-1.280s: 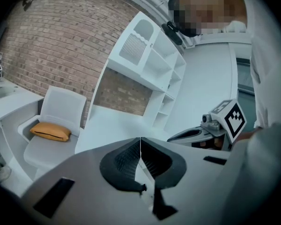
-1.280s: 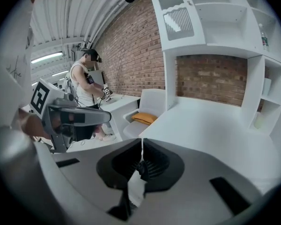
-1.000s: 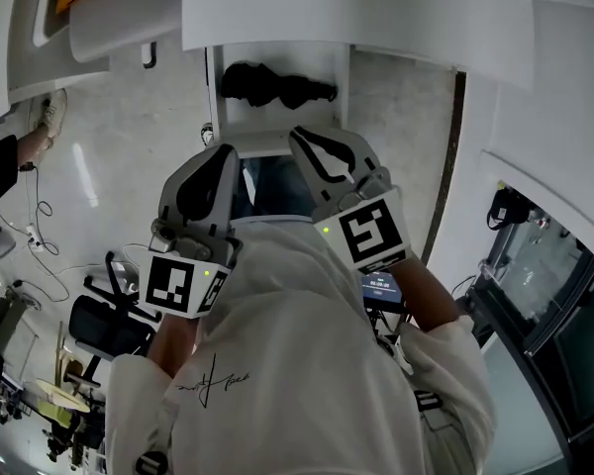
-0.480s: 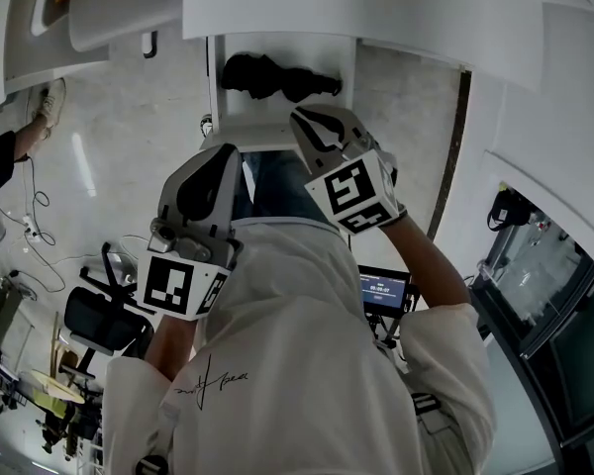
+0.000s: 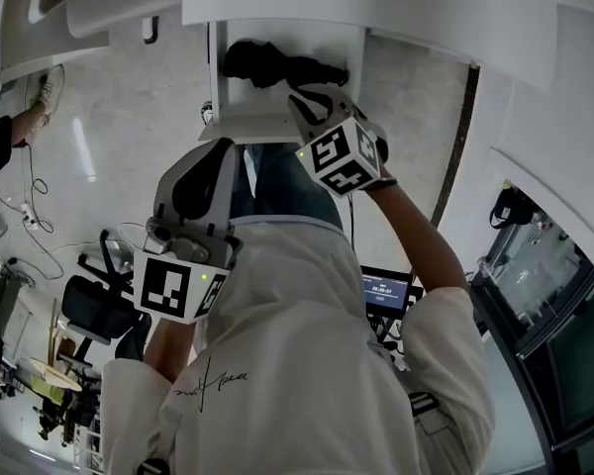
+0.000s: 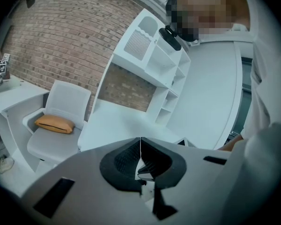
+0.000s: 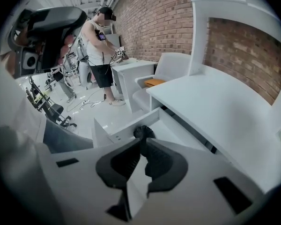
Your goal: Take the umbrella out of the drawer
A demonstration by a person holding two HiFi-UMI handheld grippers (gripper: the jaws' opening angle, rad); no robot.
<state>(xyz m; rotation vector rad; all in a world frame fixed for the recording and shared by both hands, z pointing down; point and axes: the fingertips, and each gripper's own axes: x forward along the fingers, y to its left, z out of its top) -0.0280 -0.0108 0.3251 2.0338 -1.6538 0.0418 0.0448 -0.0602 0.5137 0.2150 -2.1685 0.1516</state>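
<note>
In the head view, a black folded umbrella (image 5: pixel 277 67) lies across the far part of the open white drawer (image 5: pixel 221 92). The right gripper (image 5: pixel 305 99) hangs just beside it, and the left gripper (image 5: pixel 216 156) is well apart

In the left gripper view, the left gripper (image 6: pixel 140 142) has its jaws together with nothing between them

In the right gripper view, the right gripper (image 7: pixel 141 142) is also closed and empty. The umbrella's (image 7: pixel 143 131) wrinkled cloth shows just past its tips, inside the smooth drawer (image 7: pixel 119 128). I judge the umbrella light: soft slippery cloth over a stiff shaft. The firm middle of the bundle seems the best place to hold
</note>
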